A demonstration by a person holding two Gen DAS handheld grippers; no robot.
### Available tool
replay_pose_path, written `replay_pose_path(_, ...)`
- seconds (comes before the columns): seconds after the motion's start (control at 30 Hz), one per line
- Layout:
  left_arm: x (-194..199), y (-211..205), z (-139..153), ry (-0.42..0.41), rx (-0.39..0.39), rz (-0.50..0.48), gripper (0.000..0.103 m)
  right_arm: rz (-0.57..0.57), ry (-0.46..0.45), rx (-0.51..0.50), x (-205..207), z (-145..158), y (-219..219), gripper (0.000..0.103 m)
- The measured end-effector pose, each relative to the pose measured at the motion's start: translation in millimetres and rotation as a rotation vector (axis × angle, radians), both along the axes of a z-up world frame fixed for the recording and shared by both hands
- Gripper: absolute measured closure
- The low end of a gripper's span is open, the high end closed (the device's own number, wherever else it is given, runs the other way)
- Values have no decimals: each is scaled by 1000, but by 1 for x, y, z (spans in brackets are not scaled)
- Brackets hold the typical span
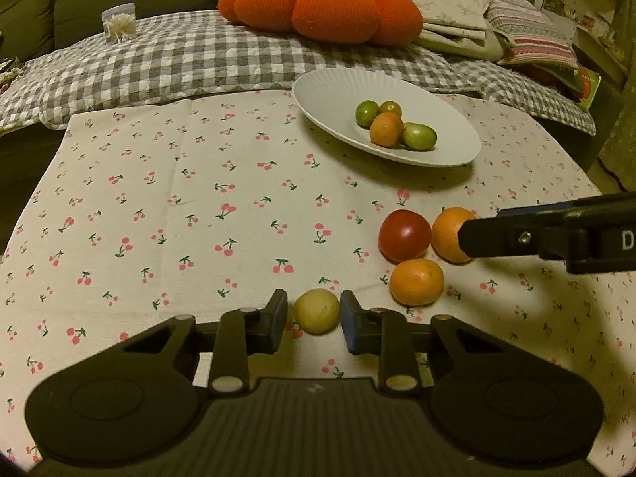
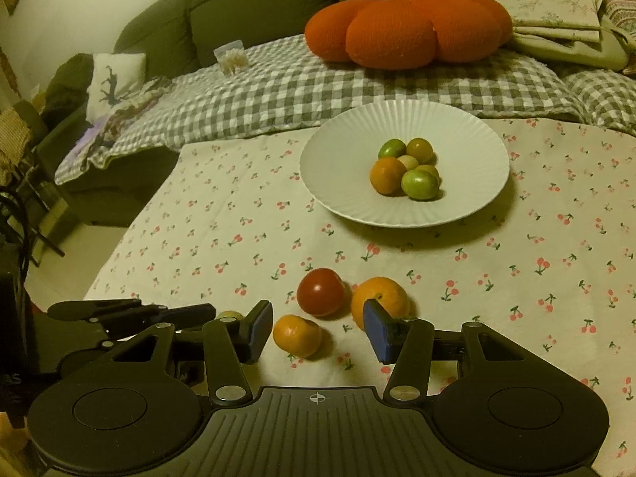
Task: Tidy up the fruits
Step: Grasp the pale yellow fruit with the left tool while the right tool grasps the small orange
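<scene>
Bracketing a pale yellow fruit (image 1: 317, 311) on the table, my left gripper (image 1: 314, 318) stands spread, pads not touching it. My right gripper (image 2: 318, 328), also spread, faces a small orange (image 2: 297, 335); the plate (image 2: 342, 198) lies at twelve o'clock.

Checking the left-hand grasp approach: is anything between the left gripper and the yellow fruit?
Nothing visible. The yellow fruit sits directly between the open fingers of the left gripper, with small gaps on both sides. The nearest orange lies off to the right, outside the fingers.
</scene>
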State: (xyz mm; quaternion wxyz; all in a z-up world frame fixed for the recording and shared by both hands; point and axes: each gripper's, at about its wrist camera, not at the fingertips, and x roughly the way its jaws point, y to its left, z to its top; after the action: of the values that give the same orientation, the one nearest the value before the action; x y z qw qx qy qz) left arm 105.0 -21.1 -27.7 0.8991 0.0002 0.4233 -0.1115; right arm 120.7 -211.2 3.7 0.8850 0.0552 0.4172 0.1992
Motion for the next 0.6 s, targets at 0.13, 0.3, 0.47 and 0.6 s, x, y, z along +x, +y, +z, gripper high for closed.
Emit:
replay_pose_path(0.13, -2, -4, 0, -16, 22, -23, 80, 19, 6, 1, -1, -3, 4, 53)
replay_pose_path(0.3, -3, -5, 0, -18, 24, -22, 80, 29, 36, -11, 1, -15, 10, 53)
replay_pose_path(0.47, -4, -5, -1, -25, 34, -27, 80, 28, 65, -10, 4, -27, 15, 53)
replay_pose_path(0.6, -4, -7, -2, -34, 47, -26, 79, 25, 72, -2, 7, -33, 18, 53)
